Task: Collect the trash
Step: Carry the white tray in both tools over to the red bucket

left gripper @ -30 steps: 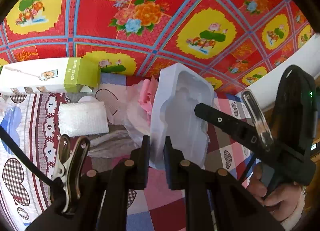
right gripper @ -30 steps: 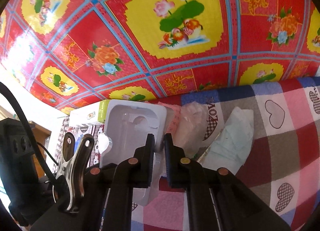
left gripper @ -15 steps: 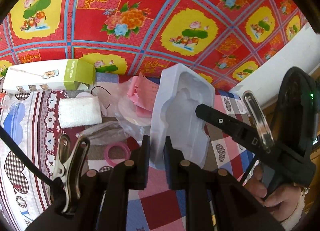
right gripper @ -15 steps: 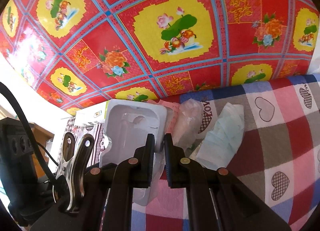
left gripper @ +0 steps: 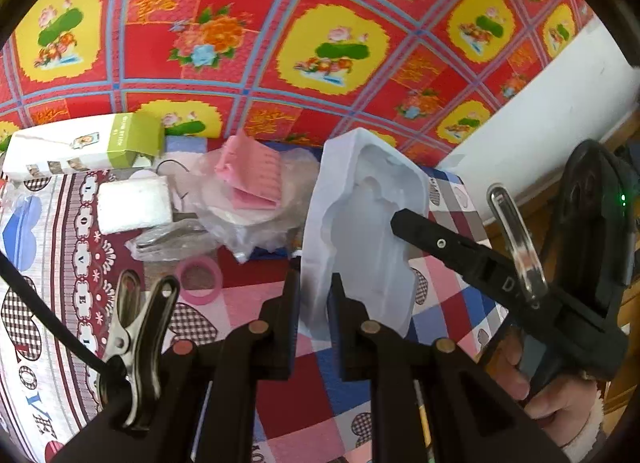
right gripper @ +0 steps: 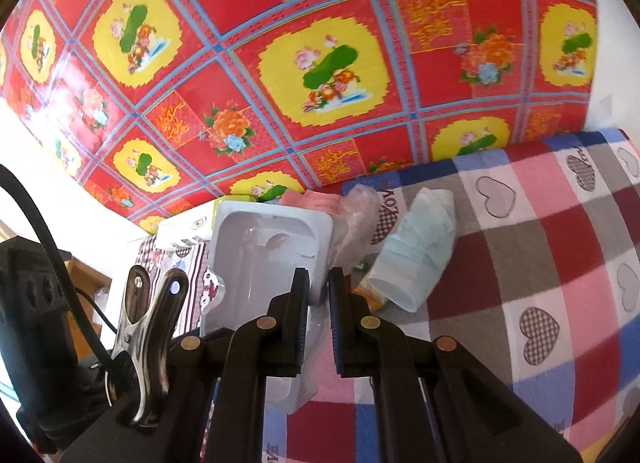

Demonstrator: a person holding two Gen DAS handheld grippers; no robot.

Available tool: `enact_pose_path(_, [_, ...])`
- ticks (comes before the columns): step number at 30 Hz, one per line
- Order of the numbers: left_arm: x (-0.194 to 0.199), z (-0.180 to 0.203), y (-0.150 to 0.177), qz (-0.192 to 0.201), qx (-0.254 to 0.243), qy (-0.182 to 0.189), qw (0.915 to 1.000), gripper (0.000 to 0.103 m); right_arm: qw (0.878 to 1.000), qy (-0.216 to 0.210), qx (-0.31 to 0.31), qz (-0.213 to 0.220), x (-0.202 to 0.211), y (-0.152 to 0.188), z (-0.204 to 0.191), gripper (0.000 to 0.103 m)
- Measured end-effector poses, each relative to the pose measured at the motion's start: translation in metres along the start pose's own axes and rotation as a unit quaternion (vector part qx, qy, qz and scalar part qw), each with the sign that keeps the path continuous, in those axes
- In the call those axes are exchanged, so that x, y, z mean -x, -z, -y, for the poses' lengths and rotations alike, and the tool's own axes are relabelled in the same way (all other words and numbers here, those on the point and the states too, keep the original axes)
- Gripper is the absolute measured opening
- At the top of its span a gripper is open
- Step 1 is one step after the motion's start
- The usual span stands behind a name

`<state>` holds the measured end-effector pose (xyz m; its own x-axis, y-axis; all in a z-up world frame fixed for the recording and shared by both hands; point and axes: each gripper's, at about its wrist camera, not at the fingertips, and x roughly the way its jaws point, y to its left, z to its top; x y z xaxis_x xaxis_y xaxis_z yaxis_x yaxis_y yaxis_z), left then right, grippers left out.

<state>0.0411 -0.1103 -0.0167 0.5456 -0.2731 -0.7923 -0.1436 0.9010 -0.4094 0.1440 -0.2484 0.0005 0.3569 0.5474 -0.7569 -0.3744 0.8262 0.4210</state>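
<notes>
1. A red patterned sheet (left gripper: 256,63) fills the backdrop, crossed by blue lines into squares, with yellow patches of flowers and gold characters
2. In front of it lies a checked cloth (right gripper: 560,263) in pink, maroon, grey and blue squares, printed with hearts
3. A white wall (left gripper: 540,123) shows at the right edge of the left wrist view, with brown wood (left gripper: 532,207) below it
4. Bright light washes out the left side of the right wrist view
</notes>
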Motion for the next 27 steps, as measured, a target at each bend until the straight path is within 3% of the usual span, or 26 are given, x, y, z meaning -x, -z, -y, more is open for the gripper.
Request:
enact_pose_path(14, [-0.007,0.06,0.002,-0.005,-0.046,0.013,0.9988,0.014,0.999,0.01,-0.025,0.032,0.046,0.005,0.036,0.011])
enact_pose_path(27, [-0.031,0.14,0.006,-0.024,-0.096,0.036,0.9944,0.014,0.995,0.037,-0.074,0.057,0.102,0.012,0.102,0.011])
